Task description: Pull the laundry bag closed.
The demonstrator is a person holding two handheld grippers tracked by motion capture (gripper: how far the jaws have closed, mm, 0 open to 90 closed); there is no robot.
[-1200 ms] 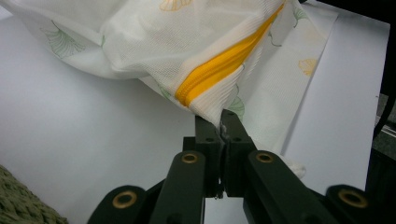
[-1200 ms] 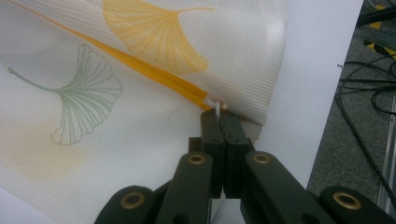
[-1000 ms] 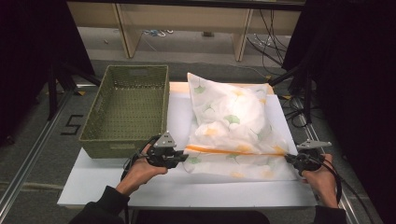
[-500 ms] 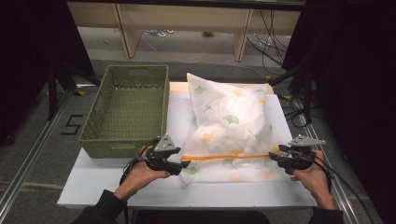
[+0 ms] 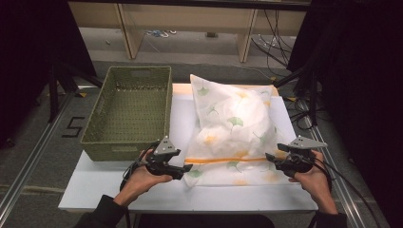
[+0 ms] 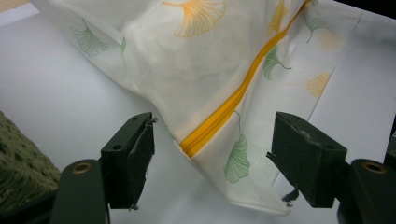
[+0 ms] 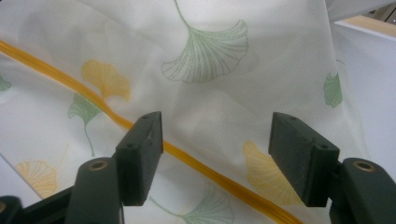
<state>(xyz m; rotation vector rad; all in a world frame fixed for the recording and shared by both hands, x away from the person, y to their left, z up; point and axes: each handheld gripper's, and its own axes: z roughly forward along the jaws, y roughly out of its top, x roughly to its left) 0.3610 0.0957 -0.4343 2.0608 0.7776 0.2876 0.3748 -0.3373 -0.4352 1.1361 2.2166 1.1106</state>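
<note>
A white mesh bag (image 5: pixel 233 123) printed with green and yellow leaves lies puffed up on the white board (image 5: pixel 142 190). An orange zipper (image 5: pixel 223 160) runs across its near part. My left gripper (image 5: pixel 187 168) is at the zipper's left end. Its jaws have just been opening and stand open, with the bag's corner (image 6: pixel 243 186) loose between them in the left gripper view (image 6: pixel 212 154). My right gripper (image 5: pixel 270 157) is at the zipper's right end. Its jaws have also just been opening and stand open over the fabric (image 7: pixel 210 46) and zipper (image 7: pixel 93 100), gripping nothing.
A green woven basket (image 5: pixel 124 151) stands left of the bag, its front wall just beyond my left hand. Its corner (image 6: pixel 18 158) sits beside my left jaw. Black cables trail from both grippers. Metal rails run along both sides of the board.
Both grippers went from shut on the bag's near edge to open, letting it go. The right gripper moved left and slightly up toward the bag. The left hand stayed put.
</note>
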